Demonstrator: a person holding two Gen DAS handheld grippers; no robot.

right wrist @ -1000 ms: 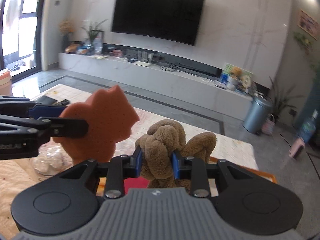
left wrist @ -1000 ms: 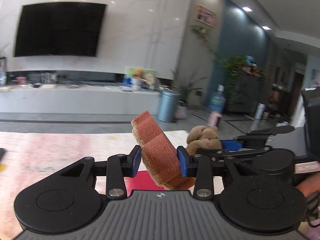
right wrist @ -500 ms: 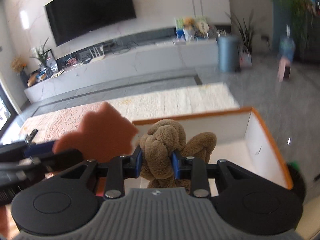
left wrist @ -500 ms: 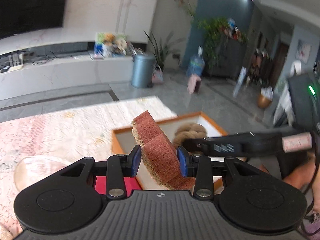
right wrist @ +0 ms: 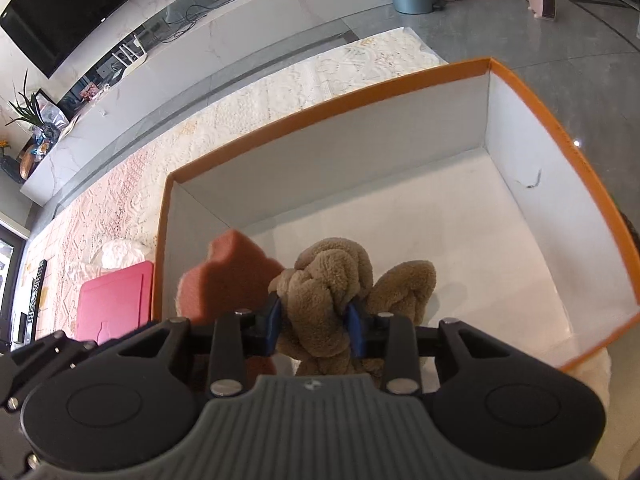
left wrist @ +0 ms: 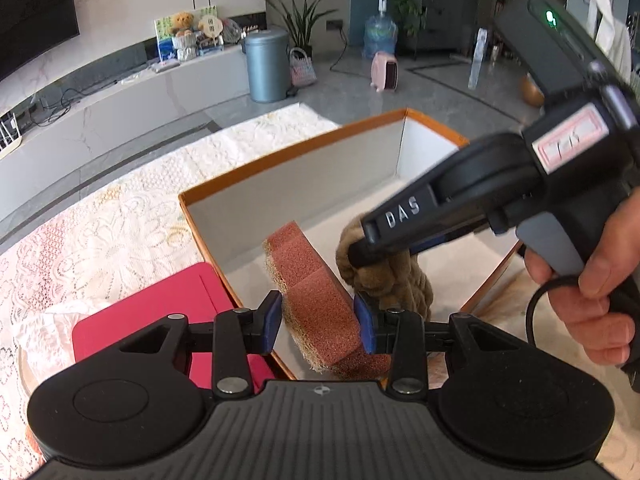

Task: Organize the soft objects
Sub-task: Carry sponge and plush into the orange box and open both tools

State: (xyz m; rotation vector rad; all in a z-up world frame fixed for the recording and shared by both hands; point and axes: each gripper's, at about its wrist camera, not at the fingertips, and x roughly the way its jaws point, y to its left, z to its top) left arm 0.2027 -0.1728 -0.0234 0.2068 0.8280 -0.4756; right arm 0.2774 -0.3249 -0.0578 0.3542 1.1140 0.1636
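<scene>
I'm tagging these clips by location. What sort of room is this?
Most likely a home living room: a large black wall-mounted television above a long white marble media console, plus a lace-covered table and potted plants.

Two soft items held over an open orange-rimmed box (right wrist: 552,120).

Reddish-orange sponge (left wrist: 316,296), coarse-textured with a tan fibrous edge, standing tilted on edge above the box's near-left corner; just beside it to the right, brown knotted plush toy (right wrist: 328,300), fuzzy and twisted, upright over the white box floor.
</scene>
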